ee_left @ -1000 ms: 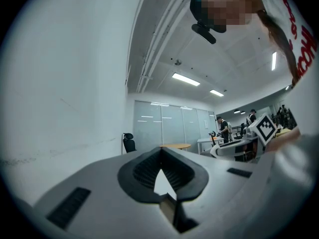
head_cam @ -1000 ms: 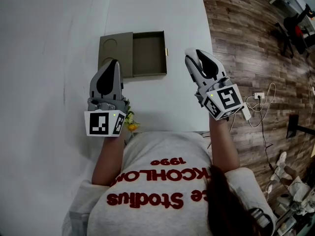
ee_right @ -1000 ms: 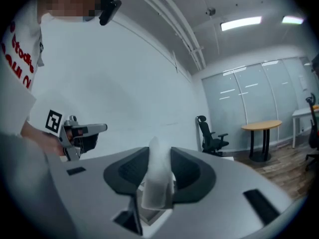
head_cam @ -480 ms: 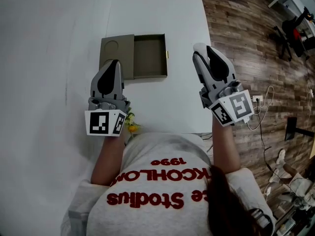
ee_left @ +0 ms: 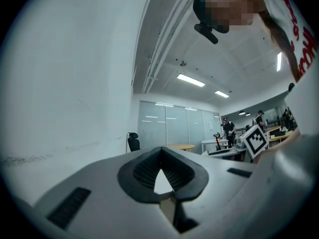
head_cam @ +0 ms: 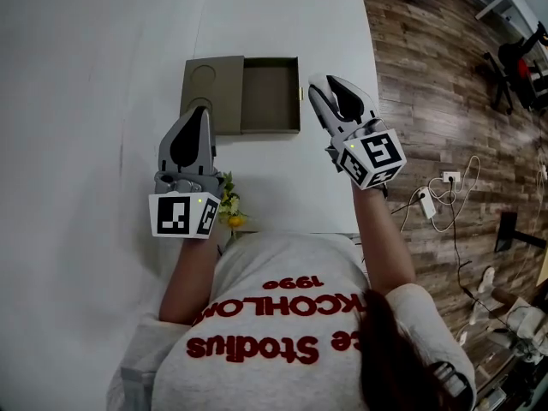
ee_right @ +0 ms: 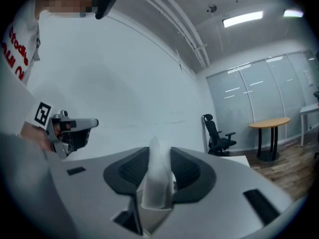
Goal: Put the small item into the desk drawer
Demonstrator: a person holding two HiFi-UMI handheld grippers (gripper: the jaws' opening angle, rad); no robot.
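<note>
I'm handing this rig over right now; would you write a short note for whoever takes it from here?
Left claw: shut and empty, at the near left corner of the drawer unit.
Right claw: shut on the small white item, just off the right edge of the open drawer on the white desk.
Done: the drawer is pulled out and looks empty; the item is picked up.
Left: bring the item over the drawer tray and release it inside.
</note>
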